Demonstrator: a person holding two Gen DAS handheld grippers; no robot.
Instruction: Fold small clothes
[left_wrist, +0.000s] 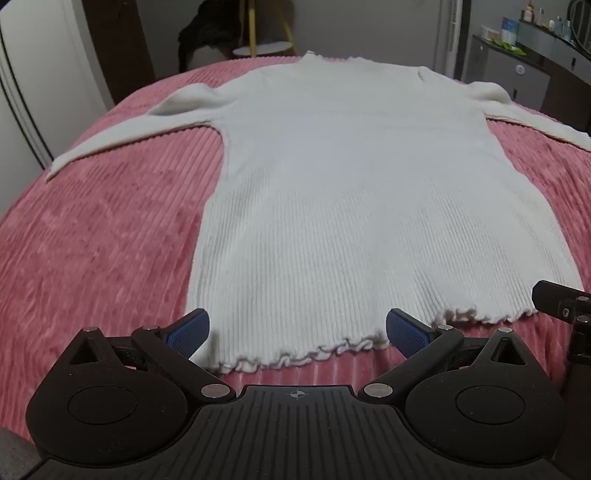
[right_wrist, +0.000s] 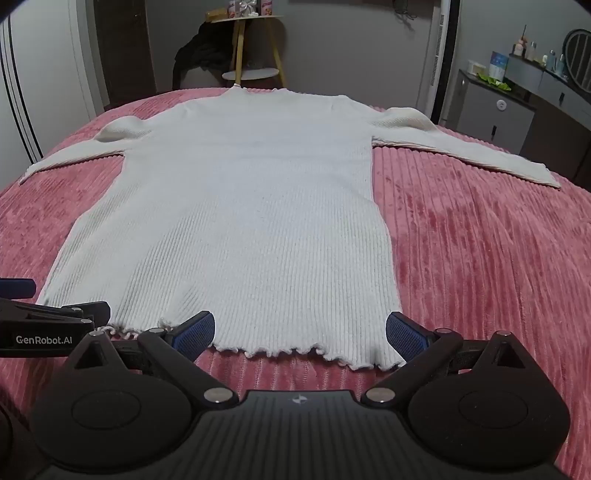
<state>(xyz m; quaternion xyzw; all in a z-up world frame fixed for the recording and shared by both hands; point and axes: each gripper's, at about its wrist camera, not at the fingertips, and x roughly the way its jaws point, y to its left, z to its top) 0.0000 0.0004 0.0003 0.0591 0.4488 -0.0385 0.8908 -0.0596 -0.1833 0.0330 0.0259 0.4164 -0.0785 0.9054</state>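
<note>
Left hand-held gripper (left_wrist: 297, 332) and right hand-held gripper (right_wrist: 300, 334), black with blue dimpled pads, both spread wide and empty, at the frilled hem of a white ribbed sweater (right_wrist: 236, 206) lying flat, sleeves outstretched, on a pink corduroy-ridged bed (right_wrist: 480, 258).

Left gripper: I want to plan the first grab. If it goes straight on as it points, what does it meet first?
Probably the frilly hem of the white sweater, between the left gripper's open jaws; nothing else shows ahead.

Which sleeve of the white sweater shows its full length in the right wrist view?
The sleeve on the picture's right: it runs out to its cuff on the pink cover. The other sleeve is cut by the frame edge.
</note>
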